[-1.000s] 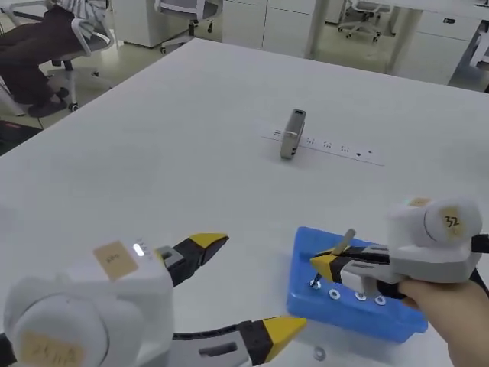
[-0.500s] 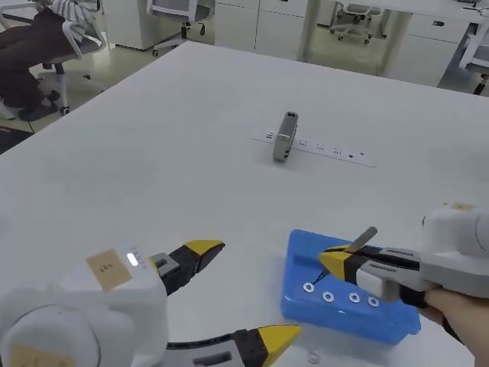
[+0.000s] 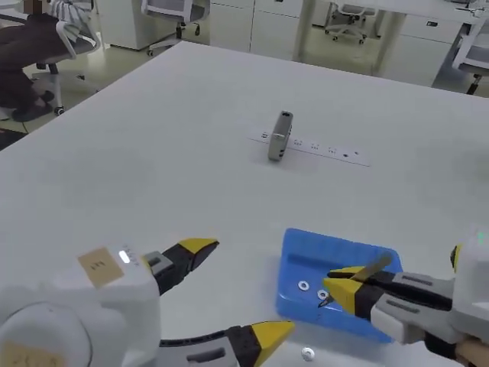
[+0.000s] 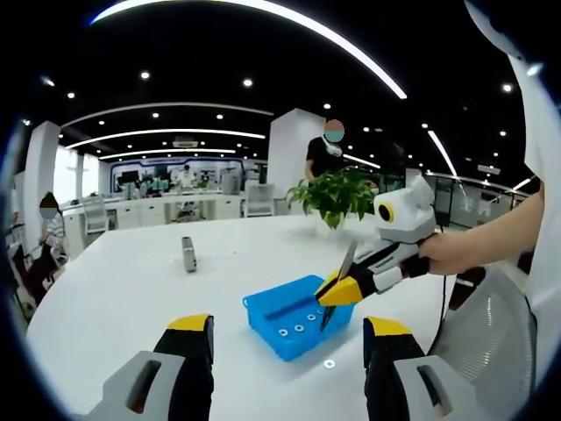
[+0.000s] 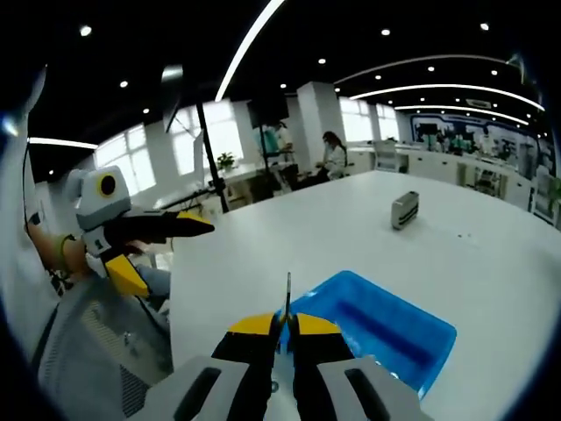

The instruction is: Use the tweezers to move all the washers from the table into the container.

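Observation:
A blue container [image 3: 336, 252] sits on the white table near me, with washers [image 3: 303, 287] lying inside it. One loose washer [image 3: 307, 353] rests on the table just in front of the container. My right gripper [image 3: 348, 283] hovers over the container's near right part, shut on the tweezers [image 3: 373, 267], whose tips point down at the front wall. My left gripper [image 3: 237, 290] stands open to the left of the container, holding nothing. In the left gripper view the container [image 4: 272, 309] and loose washer [image 4: 330, 363] lie ahead between the jaws. The right gripper view shows the tweezers [image 5: 287, 303] over the container [image 5: 386, 333].
A small grey block [image 3: 280, 136] stands further back on a power strip [image 3: 328, 149] set in the table [image 3: 153, 153]. Office chairs and a seated person [image 3: 30, 53] are beyond the far left edge. A plant [image 4: 337, 195] stands at the table's far end.
My right gripper with the tweezers has drawn back toward me, from over the row of washers to the container's near edge. The camera has shifted a little. My left gripper stays open.

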A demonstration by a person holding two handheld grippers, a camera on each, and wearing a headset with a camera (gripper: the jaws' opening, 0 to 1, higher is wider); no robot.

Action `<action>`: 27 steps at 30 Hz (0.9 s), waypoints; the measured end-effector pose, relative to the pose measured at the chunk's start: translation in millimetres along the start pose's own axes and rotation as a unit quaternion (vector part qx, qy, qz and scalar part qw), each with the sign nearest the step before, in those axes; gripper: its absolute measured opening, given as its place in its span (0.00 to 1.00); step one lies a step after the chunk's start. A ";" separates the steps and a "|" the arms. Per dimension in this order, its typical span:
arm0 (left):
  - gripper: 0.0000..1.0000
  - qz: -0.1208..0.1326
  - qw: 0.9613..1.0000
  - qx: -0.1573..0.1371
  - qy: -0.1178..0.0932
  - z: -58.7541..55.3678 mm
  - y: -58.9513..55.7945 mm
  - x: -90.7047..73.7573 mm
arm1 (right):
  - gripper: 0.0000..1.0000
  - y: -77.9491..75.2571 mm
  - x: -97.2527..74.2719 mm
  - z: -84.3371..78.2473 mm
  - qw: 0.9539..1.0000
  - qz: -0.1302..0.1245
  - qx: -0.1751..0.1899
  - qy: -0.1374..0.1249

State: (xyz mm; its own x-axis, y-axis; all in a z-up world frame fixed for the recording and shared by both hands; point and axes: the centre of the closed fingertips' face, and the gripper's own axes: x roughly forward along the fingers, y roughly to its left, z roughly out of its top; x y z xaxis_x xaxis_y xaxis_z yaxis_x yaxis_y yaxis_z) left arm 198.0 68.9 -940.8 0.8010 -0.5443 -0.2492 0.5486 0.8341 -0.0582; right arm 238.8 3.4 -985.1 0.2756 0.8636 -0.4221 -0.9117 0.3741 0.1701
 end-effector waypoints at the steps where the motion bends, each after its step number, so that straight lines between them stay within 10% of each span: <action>1: 0.69 0.000 1.000 0.000 0.000 -0.2 0.1 0.0 | 0.03 0.9 -0.2 -2.8 1.000 0.000 0.003 0.002; 27: 0.68 0.001 1.000 -0.001 0.000 -0.4 0.2 -0.1 | 0.04 12.1 20.6 -53.1 0.997 0.026 0.024 0.072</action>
State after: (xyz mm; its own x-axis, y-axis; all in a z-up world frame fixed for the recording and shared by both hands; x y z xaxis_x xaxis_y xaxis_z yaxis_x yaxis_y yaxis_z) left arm 197.9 69.2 -941.2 0.8017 -0.5429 -0.2500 0.5469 0.8351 -0.0594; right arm 217.3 7.7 -1039.0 0.1777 0.8265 -0.5342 -0.9069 0.3483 0.2371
